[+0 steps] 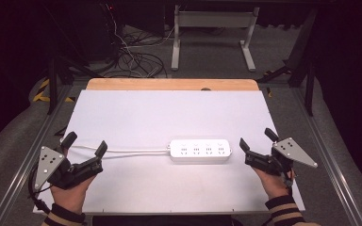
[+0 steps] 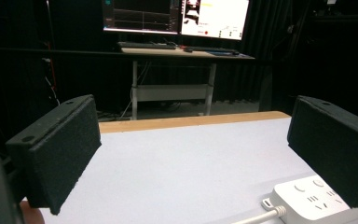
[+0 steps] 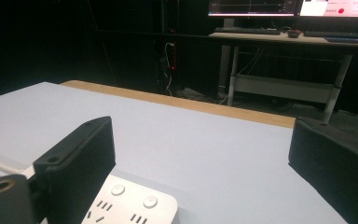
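- White sheeting covers our table (image 1: pixel 136 113), with a desk and monitors (image 2: pixel 175 16) in the dark room behind.
- We see the power strip (image 1: pixel 201 150) lying flat near the middle, its cord (image 1: pixel 132 151) running left.
- Our left gripper (image 1: pixel 85 144) is spread wide, grasping nothing, straddling the cord's end.
- Our right gripper (image 1: pixel 257 138) gapes equally wide, empty, just beside the strip's right end.

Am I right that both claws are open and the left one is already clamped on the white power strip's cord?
Not quite. Both claws are open, but the left claw grips nothing: in the high view the cord of the power strip lies on the table by it, unclamped. The right claw is open too.
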Motion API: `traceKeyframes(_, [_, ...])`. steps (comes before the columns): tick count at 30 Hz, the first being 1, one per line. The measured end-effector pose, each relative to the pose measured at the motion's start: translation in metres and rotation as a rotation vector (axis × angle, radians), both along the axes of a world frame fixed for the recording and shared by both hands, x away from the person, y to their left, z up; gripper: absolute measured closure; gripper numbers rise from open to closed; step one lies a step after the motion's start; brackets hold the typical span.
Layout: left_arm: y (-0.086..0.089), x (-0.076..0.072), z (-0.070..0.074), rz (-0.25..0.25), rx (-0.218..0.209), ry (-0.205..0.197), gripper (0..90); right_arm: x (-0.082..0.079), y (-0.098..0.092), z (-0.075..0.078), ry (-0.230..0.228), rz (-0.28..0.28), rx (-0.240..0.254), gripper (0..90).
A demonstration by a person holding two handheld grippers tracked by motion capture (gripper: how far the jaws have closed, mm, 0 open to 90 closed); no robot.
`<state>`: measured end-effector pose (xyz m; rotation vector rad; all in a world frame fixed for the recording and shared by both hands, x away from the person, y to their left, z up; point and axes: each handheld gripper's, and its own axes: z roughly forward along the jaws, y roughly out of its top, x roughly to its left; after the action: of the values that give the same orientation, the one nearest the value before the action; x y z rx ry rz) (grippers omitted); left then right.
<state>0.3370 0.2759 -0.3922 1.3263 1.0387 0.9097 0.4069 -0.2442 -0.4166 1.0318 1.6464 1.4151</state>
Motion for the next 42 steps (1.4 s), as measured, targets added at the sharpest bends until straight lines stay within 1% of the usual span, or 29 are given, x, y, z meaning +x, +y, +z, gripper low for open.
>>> traceKeyframes(3, [0.0013, -0.0015, 0.0014, 0.004, -0.01, -0.009, 3.0, -0.0012, 0.0015, -0.0001, -0.001, 0.003, -0.009, 7.3])
traceKeyframes(7, [0.0016, -0.0006, 0.0007, -0.001, -0.01, -0.001, 3.1, -0.0013, 0.0026, -0.0002, -0.005, 0.014, -0.013, 7.3])
traceKeyframes(9, [0.0008, -0.0001, 0.0004, -0.002, -0.01, 0.0, 3.1, -0.001, 0.0026, -0.0006, 0.001, 0.013, -0.012, 7.3])
traceKeyframes(21, [0.0009, -0.0001, 0.0003, -0.004, -0.008, 0.004, 3.2, -0.001, 0.0027, -0.0006, 0.002, 0.016, -0.016, 7.6])
traceKeyframes(24, [0.0011, 0.0, 0.0004, -0.005, -0.012, 0.005, 3.2, -0.0012, 0.0025, -0.0004, 0.005, 0.019, -0.01, 8.8])
traceKeyframes(27, [0.0012, 0.0001, 0.0004, -0.007, -0.012, 0.006, 3.6, -0.0013, 0.0027, -0.0004, 0.008, 0.031, -0.005, 14.0])
traceKeyframes(28, [0.0012, 0.0001, 0.0004, -0.007, -0.013, 0.006, 3.6, -0.0013, 0.0027, -0.0004, 0.008, 0.031, -0.005, 14.0])
traceKeyframes(29, [0.0012, 0.0002, 0.0003, -0.01, -0.016, 0.007, 4.0, -0.0018, 0.0022, 0.0002, 0.02, 0.042, 0.004, 27.7])
traceKeyframes(30, [0.0013, 0.0005, 0.0003, -0.015, -0.016, 0.012, 4.1, -0.0022, 0.0014, 0.0008, 0.03, 0.05, 0.005, 38.8])
traceKeyframes(31, [0.0013, 0.0005, 0.0003, -0.017, -0.018, 0.013, 4.1, -0.0024, 0.001, 0.0012, 0.042, 0.044, 0.0, 44.9])
traceKeyframes(32, [0.0013, 0.0004, 0.0002, -0.017, -0.022, 0.011, 4.1, -0.0024, 0.001, 0.0012, 0.042, 0.044, 0.0, 44.9])
traceKeyframes(33, [0.0013, 0.0002, 0.0003, -0.016, -0.021, 0.009, 4.2, -0.0022, 0.001, 0.0012, 0.054, 0.033, -0.001, 52.6])
traceKeyframes(34, [0.0013, 0.0001, 0.0005, -0.017, -0.019, 0.007, 4.5, -0.0021, 0.0, 0.0015, 0.074, 0.041, -0.007, 71.6])
traceKeyframes(35, [0.0012, 0.0, 0.0006, -0.017, -0.018, 0.006, 4.5, -0.0021, 0.0, 0.0015, 0.074, 0.041, -0.007, 71.6])
traceKeyframes(36, [0.0011, 0.0, 0.0006, -0.016, -0.018, 0.005, 4.6, -0.0027, -0.0004, 0.0026, 0.079, 0.034, -0.006, 86.7])
traceKeyframes(37, [0.0011, 0.0, 0.0006, -0.016, -0.018, 0.005, 4.6, -0.0028, -0.0007, 0.0033, 0.086, 0.028, 0.003, 89.9])
traceKeyframes(40, [0.0009, 0.0005, 0.0004, -0.018, -0.018, 0.009, 4.7, -0.0019, -0.0017, 0.0038, 0.105, 0.014, 0.016, 90.0])
traceKeyframes(42, [0.0009, 0.0005, 0.0004, -0.019, -0.018, 0.01, 4.7, -0.0019, -0.0019, 0.0039, 0.11, 0.01, 0.015, 90.0])
